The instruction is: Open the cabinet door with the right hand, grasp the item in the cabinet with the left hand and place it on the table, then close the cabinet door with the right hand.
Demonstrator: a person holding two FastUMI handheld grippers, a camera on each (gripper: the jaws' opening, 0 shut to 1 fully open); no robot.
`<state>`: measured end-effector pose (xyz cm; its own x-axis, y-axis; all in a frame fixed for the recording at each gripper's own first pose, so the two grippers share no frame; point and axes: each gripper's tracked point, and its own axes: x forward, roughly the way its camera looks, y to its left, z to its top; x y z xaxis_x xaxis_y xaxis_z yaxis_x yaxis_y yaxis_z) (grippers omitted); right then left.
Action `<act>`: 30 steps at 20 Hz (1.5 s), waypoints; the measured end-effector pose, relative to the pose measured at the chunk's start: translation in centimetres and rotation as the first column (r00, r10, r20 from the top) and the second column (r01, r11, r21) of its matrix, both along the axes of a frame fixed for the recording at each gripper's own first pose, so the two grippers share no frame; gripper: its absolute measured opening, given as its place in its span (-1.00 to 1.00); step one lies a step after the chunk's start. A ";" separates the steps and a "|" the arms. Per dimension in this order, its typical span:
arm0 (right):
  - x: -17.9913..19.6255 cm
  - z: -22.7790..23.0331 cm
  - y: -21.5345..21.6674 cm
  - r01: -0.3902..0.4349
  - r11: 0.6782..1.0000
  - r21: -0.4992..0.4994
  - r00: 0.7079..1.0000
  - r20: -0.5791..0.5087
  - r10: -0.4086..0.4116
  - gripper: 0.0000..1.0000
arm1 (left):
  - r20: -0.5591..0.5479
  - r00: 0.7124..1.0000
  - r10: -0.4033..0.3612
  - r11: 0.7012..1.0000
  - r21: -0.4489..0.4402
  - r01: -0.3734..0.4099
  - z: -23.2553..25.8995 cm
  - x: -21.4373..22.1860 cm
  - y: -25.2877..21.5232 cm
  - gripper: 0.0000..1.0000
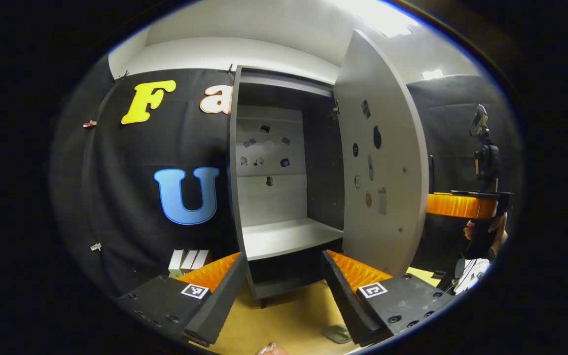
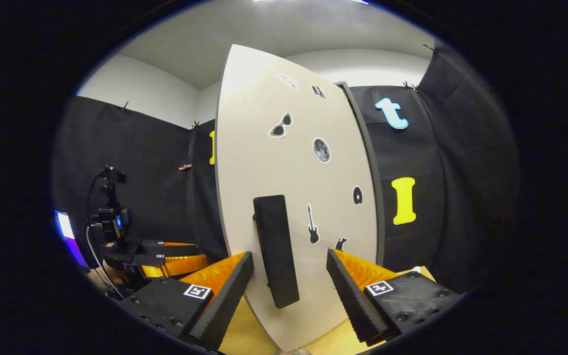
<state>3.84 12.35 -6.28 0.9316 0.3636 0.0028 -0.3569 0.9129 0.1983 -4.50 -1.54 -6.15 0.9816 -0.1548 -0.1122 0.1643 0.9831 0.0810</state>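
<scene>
The grey cabinet (image 1: 284, 197) stands open, its door (image 1: 382, 162) swung out to the right. The white shelf (image 1: 289, 236) inside is bare, with small stickers on the back wall above it. My left gripper (image 1: 281, 296) is open, low in front of the cabinet over the wooden table (image 1: 289, 315). A small grey-green object (image 1: 337, 333) lies on the table beside one of its fingers. In the right gripper view, my right gripper (image 2: 289, 291) is open at the door's outer face (image 2: 294, 172). The black door handle (image 2: 276, 249) stands between its fingers, untouched.
Past the door's edge, a hand (image 1: 486, 236) holds the right gripper's orange body (image 1: 454, 204). The left gripper's body (image 2: 165, 261) shows at the left of the right gripper view, with a camera stand (image 2: 111, 212) behind it. Black cloth walls surround the cabinet.
</scene>
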 end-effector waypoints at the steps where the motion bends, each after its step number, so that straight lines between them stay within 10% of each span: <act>1: 0.2 -0.1 0.6 -0.001 1.000 -0.007 1.000 0.000 0.001 0.95 | -0.006 1.000 -0.024 1.000 -0.001 0.024 -0.2 0.0 0.1 0.89; 8: -2.1 -0.6 -0.1 0.036 0.999 -0.019 0.999 -0.005 -0.036 0.95 | -0.022 0.996 -0.088 0.995 -0.055 0.086 -0.7 0.0 1.0 0.89; 11: -3.0 -0.4 -5.5 0.171 0.985 -0.035 0.985 -0.017 -0.172 0.95 | -0.006 0.994 -0.107 0.989 -0.102 0.106 -0.2 1.2 0.1 0.89; 19: 0.2 -0.2 -12.5 0.290 0.957 -0.015 0.957 -0.003 -0.290 1.00 | 0.062 0.987 0.150 0.984 -0.108 -0.143 2.1 3.5 0.2 0.83; 30: 1.6 -0.9 -13.9 0.244 0.967 -0.076 0.970 0.038 -0.242 0.95 | 0.052 0.976 0.210 0.968 -0.151 -0.200 1.4 5.4 -2.4 0.89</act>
<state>5.46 -1.60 -7.16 0.9919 0.1265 0.0103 -0.1268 0.9853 0.1148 0.90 -3.91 -4.80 0.9985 0.0411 -0.0363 -0.0432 0.9973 -0.0598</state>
